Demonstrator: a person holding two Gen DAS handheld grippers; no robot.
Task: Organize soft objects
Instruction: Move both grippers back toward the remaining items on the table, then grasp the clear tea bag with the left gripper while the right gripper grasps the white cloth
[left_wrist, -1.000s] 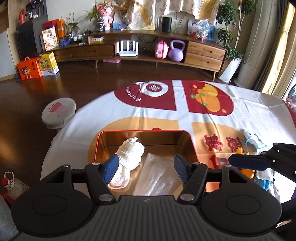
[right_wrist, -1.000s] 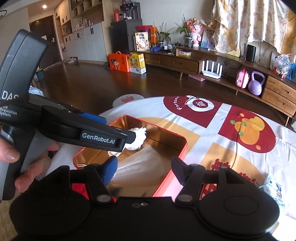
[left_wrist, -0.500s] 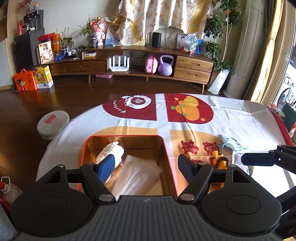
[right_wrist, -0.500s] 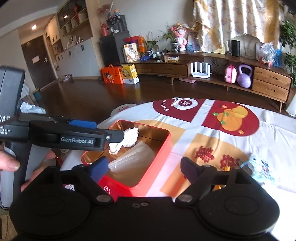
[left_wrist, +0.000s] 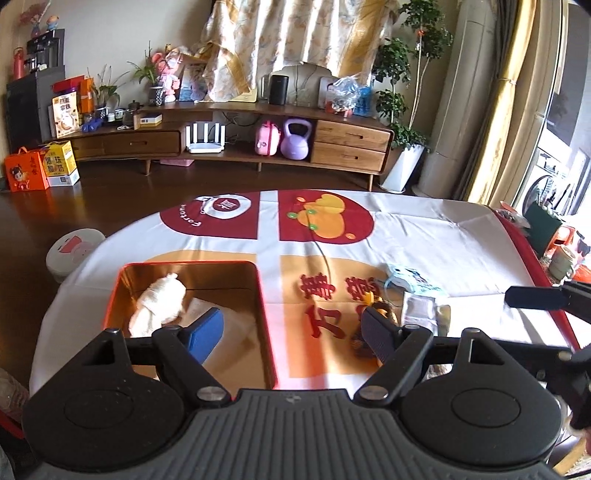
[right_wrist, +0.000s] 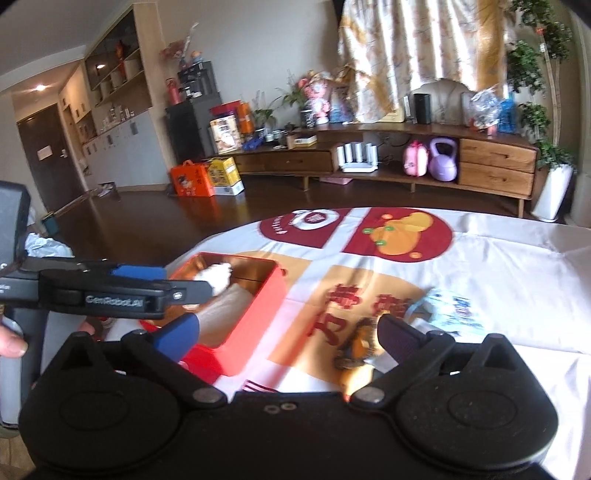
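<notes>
Both grippers empty. Left gripper (left_wrist: 291, 336) jaws spread, just been opening; right gripper (right_wrist: 290, 338) jaws spread wide, just been opening. Tin (left_wrist: 262, 295) at table's near-left edge holds roll (left_wrist: 159, 302) and a folded cloth. Remaining soft pile (left_wrist: 413, 291) lies right of tin, near right edge. Plush (right_wrist: 356, 345) lies ahead-right of right jaws; right hand nearer.

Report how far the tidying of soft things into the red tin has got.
Done: a rolled white cloth and a clear plastic-wrapped pack lie in the red metal tin. In hand: nothing; both tongs, left and right, have just been opening and are empty. Left: the brown-orange plush toy and blue-white packet on the tablecloth.
</notes>
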